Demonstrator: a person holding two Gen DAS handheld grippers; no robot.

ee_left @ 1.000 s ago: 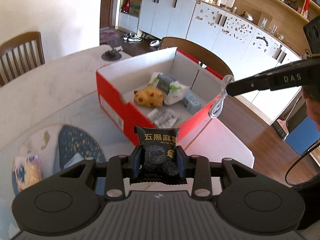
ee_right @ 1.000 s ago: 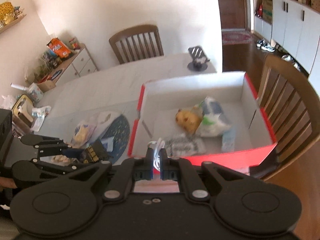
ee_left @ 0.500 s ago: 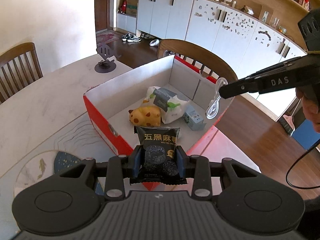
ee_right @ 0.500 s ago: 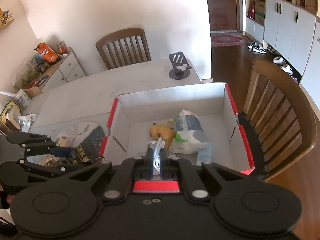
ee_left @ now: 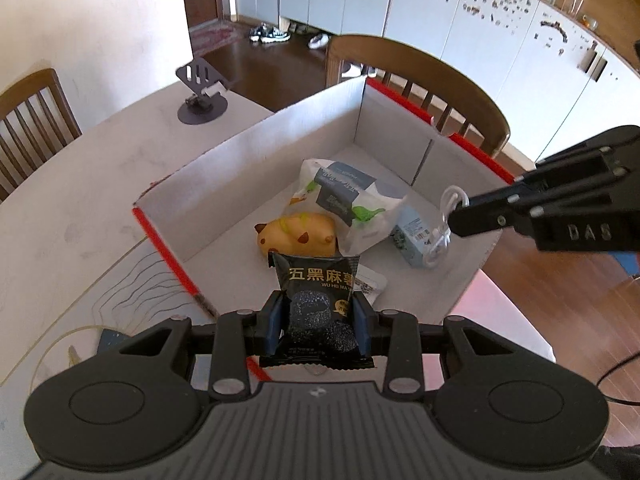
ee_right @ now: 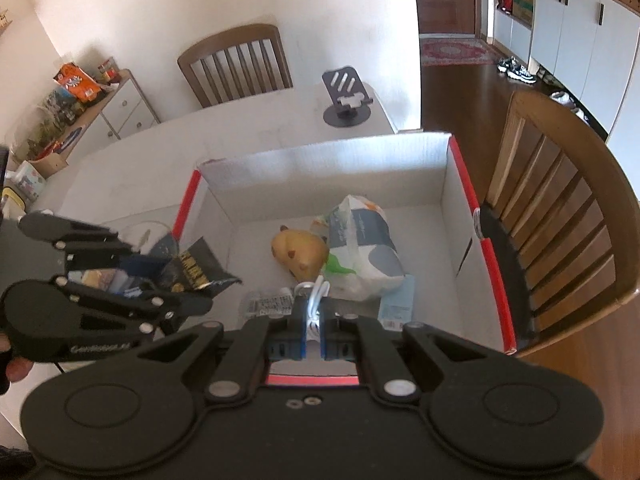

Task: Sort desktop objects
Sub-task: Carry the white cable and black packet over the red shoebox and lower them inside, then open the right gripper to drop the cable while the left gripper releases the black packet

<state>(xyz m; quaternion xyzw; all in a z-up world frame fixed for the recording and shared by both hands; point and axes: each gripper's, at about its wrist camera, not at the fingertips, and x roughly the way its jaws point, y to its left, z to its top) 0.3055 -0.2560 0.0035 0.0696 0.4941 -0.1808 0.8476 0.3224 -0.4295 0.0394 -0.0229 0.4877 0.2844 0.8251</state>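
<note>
here a pale marble-look table (ee_left: 80,208) carries an open cardboard box (ee_left: 224,184), red outside and white inside, set by the table's edge. a dark phone stand (ee_left: 200,96) sits on the table beyond the box. wooden chairs (ee_right: 240,64) ring the table, over a dark wood floor, with white cupboards (ee_left: 460,12) along one wall and a low white cabinet (ee_right: 120,112) piled with snacks against another. the left gripper (ee_left: 318,326) is clamped on a black snack packet (ee_left: 320,292), held above the box's near corner. the right gripper (ee_right: 314,334) is pinched tight on a coiled white cable (ee_right: 314,296) over the box. inside the box lie a yellow toy (ee_left: 298,234), a white bag (ee_left: 344,196) and a small blue carton (ee_left: 412,236).
</note>
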